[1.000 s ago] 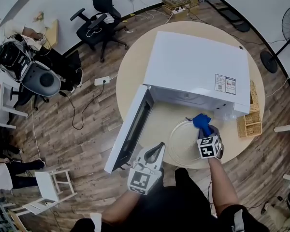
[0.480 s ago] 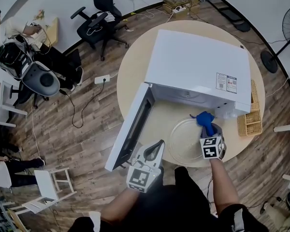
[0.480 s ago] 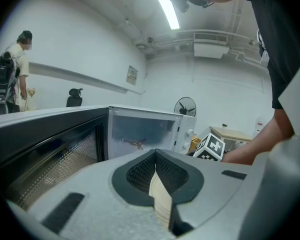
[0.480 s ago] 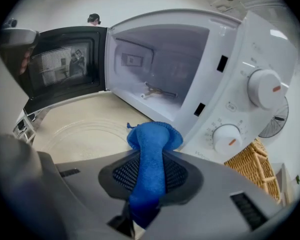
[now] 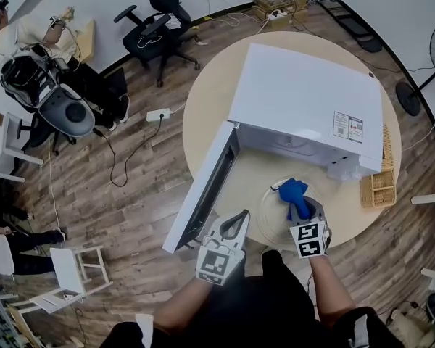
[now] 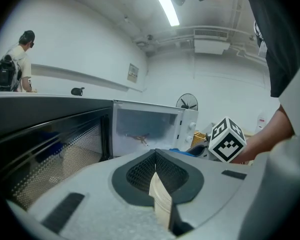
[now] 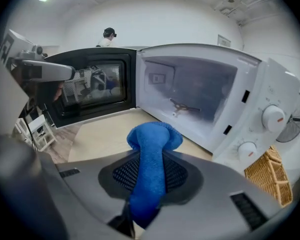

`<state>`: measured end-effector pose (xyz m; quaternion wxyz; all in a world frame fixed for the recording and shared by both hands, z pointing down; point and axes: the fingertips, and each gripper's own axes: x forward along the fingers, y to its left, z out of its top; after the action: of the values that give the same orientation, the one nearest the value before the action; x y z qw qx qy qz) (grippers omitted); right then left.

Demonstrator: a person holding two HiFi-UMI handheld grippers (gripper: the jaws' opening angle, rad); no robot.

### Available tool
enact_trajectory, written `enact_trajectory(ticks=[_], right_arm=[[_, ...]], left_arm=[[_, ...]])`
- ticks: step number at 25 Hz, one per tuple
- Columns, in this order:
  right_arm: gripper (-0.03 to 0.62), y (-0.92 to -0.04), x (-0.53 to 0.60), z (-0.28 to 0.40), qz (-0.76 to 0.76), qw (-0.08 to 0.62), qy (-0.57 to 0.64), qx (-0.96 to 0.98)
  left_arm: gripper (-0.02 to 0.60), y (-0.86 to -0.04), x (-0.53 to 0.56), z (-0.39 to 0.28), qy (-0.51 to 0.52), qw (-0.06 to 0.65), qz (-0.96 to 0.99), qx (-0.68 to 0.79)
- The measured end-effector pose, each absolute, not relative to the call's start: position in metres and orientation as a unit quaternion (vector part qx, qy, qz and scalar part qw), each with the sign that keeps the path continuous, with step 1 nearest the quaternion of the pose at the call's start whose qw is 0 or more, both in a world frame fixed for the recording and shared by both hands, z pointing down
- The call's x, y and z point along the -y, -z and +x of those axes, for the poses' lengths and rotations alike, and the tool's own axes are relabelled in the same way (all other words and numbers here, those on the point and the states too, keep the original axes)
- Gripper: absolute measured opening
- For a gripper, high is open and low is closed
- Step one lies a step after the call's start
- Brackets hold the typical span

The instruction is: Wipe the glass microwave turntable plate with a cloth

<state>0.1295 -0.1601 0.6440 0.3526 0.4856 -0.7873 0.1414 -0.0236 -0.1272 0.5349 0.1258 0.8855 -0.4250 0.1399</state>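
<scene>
Fingers of the right gripper (image 5: 298,209) are closed on the blue cloth (image 5: 293,190) over the glass plate (image 5: 273,222), which lies on the round tabletop (image 5: 351,212) before the open microwave (image 5: 297,100), while the left gripper (image 5: 235,225) is closed and holds nothing.

A bright blue cloth (image 7: 152,159) sits between the dark mesh-patterned pads of the grey right gripper (image 7: 151,184). Ahead of it the microwave (image 7: 215,99) is white with a black door (image 7: 90,86), and to its right is a tan woven basket (image 7: 270,181). Right of the grey left gripper (image 6: 157,184), the marker cube (image 6: 228,140) shows black-and-white squares; beneath both grippers the table (image 5: 210,100) is pale beige.
</scene>
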Motion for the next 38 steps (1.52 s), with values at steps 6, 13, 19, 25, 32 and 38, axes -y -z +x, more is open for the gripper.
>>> enact_trajectory(ticks=[6, 13, 19, 25, 32, 38], right_arm=[[0.086, -0.661, 0.142, 0.085, 0.44, 0.36, -0.151, 0.809], [0.086, -0.68, 0.124, 0.044, 0.396, 0.372, -0.171, 0.822], [0.083, -0.697, 0.115, 0.033, 0.379, 0.394, -0.173, 0.819], [0.081, -0.7, 0.115, 0.033, 0.378, 0.395, -0.168, 0.82], [0.084, -0.7, 0.118, 0.041, 0.38, 0.405, -0.153, 0.817], [0.084, -0.702, 0.125, 0.07, 0.407, 0.413, -0.153, 0.8]], left_arm=[[0.006, -0.538, 0.124, -0.035, -0.138, 0.122, 0.882, 0.433], [0.006, -0.542, 0.113, -0.051, -0.142, 0.135, 0.873, 0.448], [0.006, -0.544, 0.109, -0.052, -0.142, 0.139, 0.872, 0.447], [0.006, -0.546, 0.107, -0.049, -0.14, 0.143, 0.872, 0.446], [0.006, -0.542, 0.109, -0.037, -0.132, 0.142, 0.877, 0.44], [0.006, -0.545, 0.106, -0.03, -0.139, 0.142, 0.878, 0.435]])
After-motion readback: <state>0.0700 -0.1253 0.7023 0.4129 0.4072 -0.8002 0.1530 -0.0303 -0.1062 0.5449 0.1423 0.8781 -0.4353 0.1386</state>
